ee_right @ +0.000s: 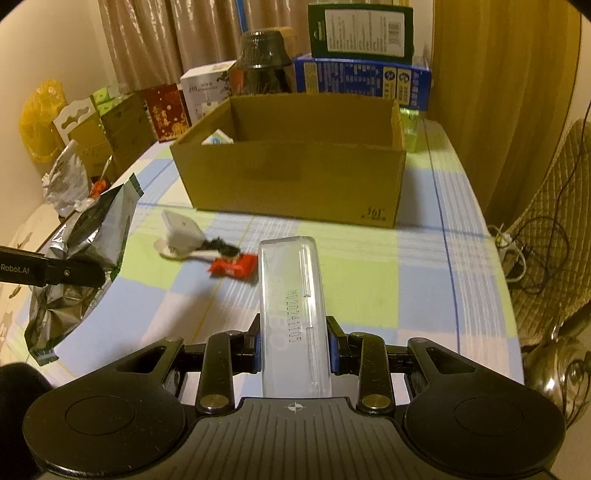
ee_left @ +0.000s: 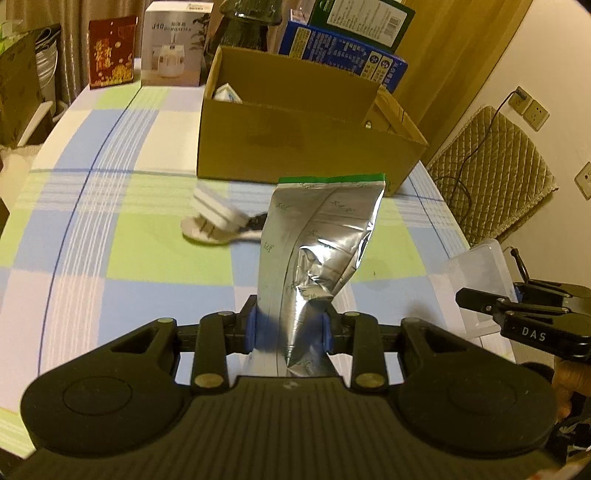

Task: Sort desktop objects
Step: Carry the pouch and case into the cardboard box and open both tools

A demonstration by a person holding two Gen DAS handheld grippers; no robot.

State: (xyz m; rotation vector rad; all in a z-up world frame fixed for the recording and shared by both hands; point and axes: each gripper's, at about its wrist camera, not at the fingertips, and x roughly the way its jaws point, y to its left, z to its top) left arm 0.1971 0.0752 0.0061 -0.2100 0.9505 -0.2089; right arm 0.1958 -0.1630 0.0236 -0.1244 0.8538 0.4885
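My left gripper [ee_left: 290, 328] is shut on a crumpled silver foil pouch [ee_left: 317, 243] with a green top edge, held above the checked tablecloth. The same silver foil pouch [ee_right: 92, 236] shows at the left of the right wrist view, with the left gripper's finger across it. My right gripper [ee_right: 293, 345] is shut on a clear plastic case [ee_right: 291, 317] with printed lettering. The open cardboard box [ee_left: 295, 147] stands ahead of both grippers, with a white packet [ee_right: 218, 139] inside. On the cloth before the cardboard box [ee_right: 295, 181] lie a white charger [ee_right: 183, 230], a white spoon [ee_right: 184, 254], a dark clump and a red sachet [ee_right: 234, 267].
Behind the box stand a blue carton [ee_right: 364, 83], a green carton [ee_right: 360, 31], a dark jar [ee_right: 262, 59], a white product box [ee_left: 173, 44] and a red box [ee_left: 110, 51]. A quilted chair [ee_left: 491, 166] with cables sits off the table's right edge.
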